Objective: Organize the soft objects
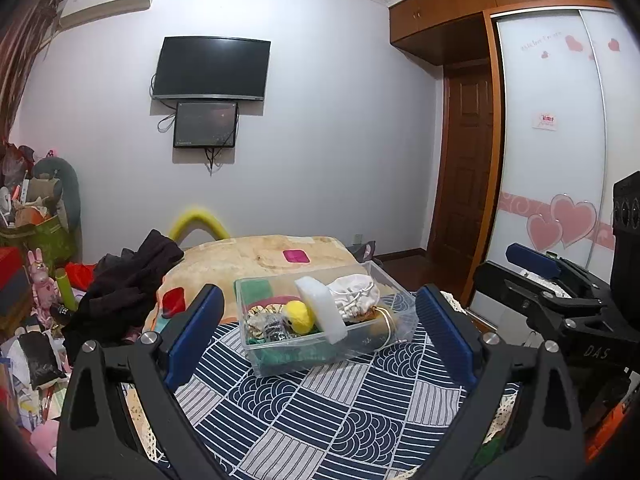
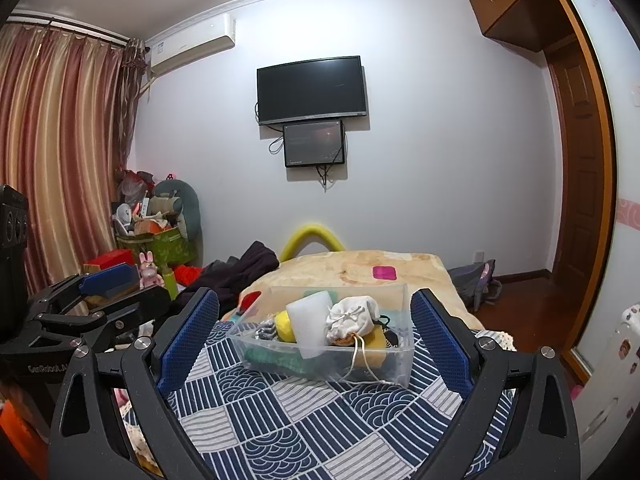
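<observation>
A clear plastic bin (image 1: 280,358) (image 2: 404,364) stands on the blue-and-white patterned cloth (image 1: 320,412) (image 2: 312,420). It holds a white foam block (image 1: 322,308) (image 2: 310,322), a yellow plush ball (image 1: 298,316) (image 2: 282,325), a white drawstring pouch (image 1: 354,298) (image 2: 354,316), green cloth and other small soft items. My left gripper (image 1: 320,338) is open and empty, just short of the bin. My right gripper (image 2: 316,338) is open and empty, also short of it. Each gripper shows in the other's view, the right one (image 1: 536,276) and the left one (image 2: 96,286).
A beige blanket (image 1: 256,252) (image 2: 352,266) with a pink pad (image 1: 297,256) (image 2: 385,272) lies behind the bin. Dark clothes (image 1: 124,284) (image 2: 240,268) are heaped at left. Clutter and boxes stand along the left wall. A wardrobe (image 1: 552,140) and door are at right.
</observation>
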Demonstrator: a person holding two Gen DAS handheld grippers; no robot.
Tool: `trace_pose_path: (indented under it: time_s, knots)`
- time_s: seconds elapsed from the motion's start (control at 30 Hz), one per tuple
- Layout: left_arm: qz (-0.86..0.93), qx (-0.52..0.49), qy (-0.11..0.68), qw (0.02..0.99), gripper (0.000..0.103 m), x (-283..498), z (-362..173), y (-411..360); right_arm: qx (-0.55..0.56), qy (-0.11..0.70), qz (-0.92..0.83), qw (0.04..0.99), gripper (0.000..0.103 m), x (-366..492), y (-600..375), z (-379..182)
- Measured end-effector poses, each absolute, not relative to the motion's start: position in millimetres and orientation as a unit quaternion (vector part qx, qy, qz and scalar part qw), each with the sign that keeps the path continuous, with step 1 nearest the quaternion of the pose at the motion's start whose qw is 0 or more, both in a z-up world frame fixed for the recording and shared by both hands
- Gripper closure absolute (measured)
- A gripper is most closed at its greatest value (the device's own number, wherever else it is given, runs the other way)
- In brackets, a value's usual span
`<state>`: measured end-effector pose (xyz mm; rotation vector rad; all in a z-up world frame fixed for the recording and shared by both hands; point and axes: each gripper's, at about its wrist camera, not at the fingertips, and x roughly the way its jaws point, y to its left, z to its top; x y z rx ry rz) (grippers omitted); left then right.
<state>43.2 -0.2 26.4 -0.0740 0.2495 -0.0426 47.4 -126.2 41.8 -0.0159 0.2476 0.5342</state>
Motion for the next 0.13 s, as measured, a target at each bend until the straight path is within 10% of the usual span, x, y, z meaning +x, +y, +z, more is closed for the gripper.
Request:
trace_pose_path:
  time_s: [0.13]
  knots:
    - [-0.024,-0.033,0.122,0.992,0.005,41.8,26.0,-2.4,-0.009,0.122,0.263,0.957,0.007,47.6,-125.3,41.4]
